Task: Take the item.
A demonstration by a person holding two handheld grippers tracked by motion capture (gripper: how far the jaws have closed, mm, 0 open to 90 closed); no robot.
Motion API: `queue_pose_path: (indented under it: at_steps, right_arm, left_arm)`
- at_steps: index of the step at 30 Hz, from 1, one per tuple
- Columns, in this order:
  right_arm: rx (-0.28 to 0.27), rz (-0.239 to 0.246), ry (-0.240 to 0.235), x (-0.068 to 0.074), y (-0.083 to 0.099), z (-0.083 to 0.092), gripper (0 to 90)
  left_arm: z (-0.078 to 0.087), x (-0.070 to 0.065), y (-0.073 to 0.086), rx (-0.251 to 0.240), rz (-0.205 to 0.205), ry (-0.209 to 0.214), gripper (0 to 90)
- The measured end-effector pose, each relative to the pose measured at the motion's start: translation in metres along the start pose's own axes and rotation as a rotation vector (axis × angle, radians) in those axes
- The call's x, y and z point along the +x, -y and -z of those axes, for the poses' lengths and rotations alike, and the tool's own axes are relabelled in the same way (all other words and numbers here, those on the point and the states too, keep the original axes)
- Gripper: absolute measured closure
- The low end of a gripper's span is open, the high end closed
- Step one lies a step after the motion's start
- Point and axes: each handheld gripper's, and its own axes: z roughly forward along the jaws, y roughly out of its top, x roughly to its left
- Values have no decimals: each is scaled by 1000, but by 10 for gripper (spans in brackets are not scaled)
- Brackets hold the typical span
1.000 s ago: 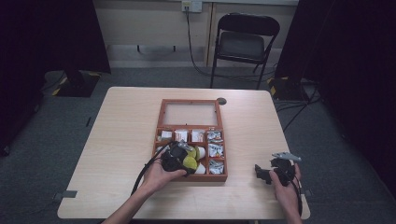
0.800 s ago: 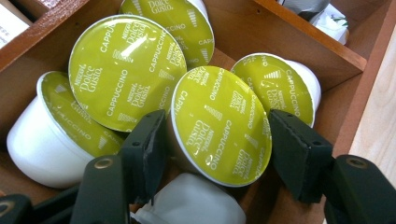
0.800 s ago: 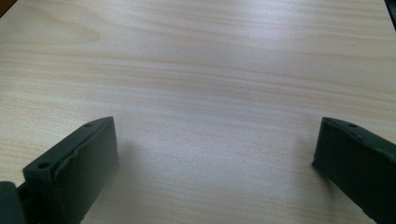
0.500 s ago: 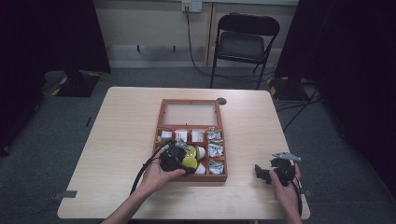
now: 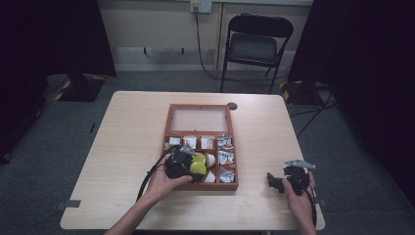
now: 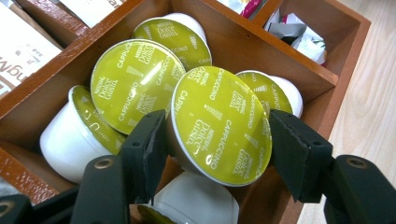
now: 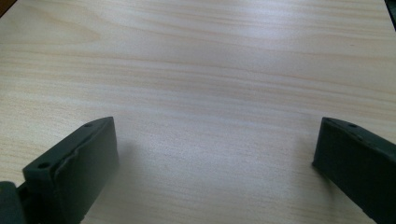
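The left gripper (image 6: 217, 140) pinches one capsule (image 6: 219, 123) inside the wooden box (image 6: 299, 60); lifting it out remains. The right gripper (image 7: 215, 154) waits spread on the surface (image 7: 210, 70).

The green foil lids of the coffee capsules (image 6: 219, 121) read "Nescafé Dolce Gusto" and "Cappuccino".

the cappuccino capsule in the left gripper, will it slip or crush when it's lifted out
The capsule probably slips easily: the left gripper holds it by its slanting white sides below a glossy foil lid. It looks like thin plastic, so likely light and dentable under a hard squeeze. Set down on its side, its round tapered shape would probably roll in a curve.
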Motion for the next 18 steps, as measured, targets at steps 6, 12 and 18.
queue_pose_path:
  at_steps: [6,12,18]
  right_arm:
    - [0,0,0,0,0,0,0]
    - [0,-1,0,0,0,0,0]
    - [0,-1,1,0,0,0,0]
  left_arm:
    - [6,1,0,-29,3,6,390]
    - [9,2,0,-50,10,11,391]
    - [15,4,-1,-68,7,15,391]
